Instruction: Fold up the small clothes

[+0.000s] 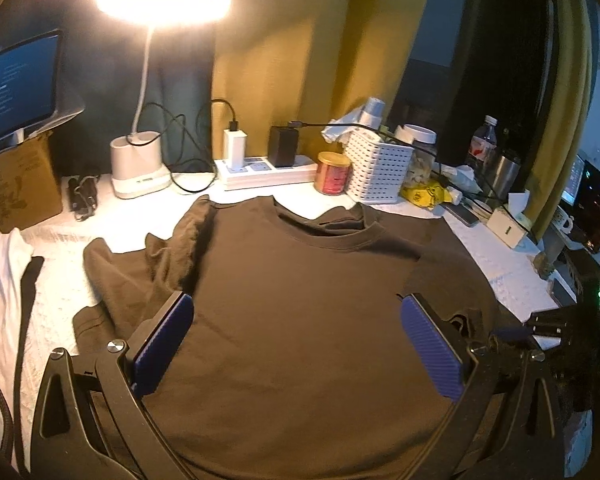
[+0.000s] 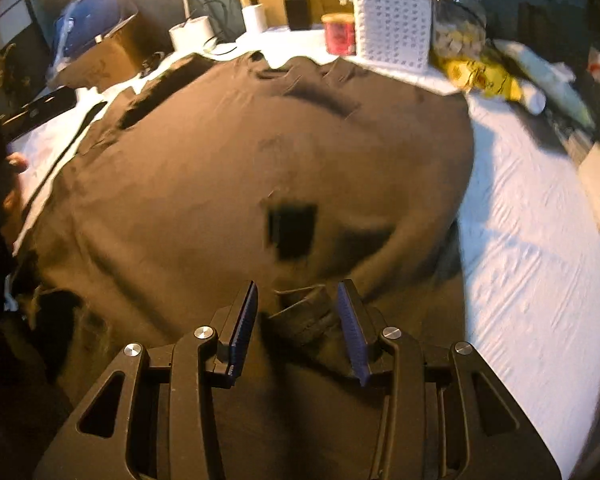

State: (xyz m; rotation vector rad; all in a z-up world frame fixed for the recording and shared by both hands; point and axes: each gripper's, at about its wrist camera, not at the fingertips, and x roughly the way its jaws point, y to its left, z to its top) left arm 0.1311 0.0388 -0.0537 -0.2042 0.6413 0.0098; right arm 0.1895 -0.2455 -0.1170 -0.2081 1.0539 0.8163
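Sweatshirt (image 1: 300, 300) in brown lies spread face up on the white-covered counter (image 1: 512, 268), collar toward the back wall; expect it to be soft, limp and fairly thick, so it should drape and sag rather than hold a crease. On your left, its sleeve (image 1: 140, 268) is bunched in loose folds, with bare cloth-covered counter beyond it for swinging fabric over. Your left gripper (image 1: 296, 312) hangs over the chest with jaws wide apart, holding nothing. Your right gripper (image 2: 296, 304) has jaws part open around a ribbed cuff (image 2: 304, 312); blur hides whether the pads press it. Take seams, cuffs or hem, where layers are thick. Behind, the lamp base (image 1: 140, 168), power strip (image 1: 268, 172), tin (image 1: 332, 172) and white basket (image 1: 380, 168) crowd the collar edge; the right side stays open.
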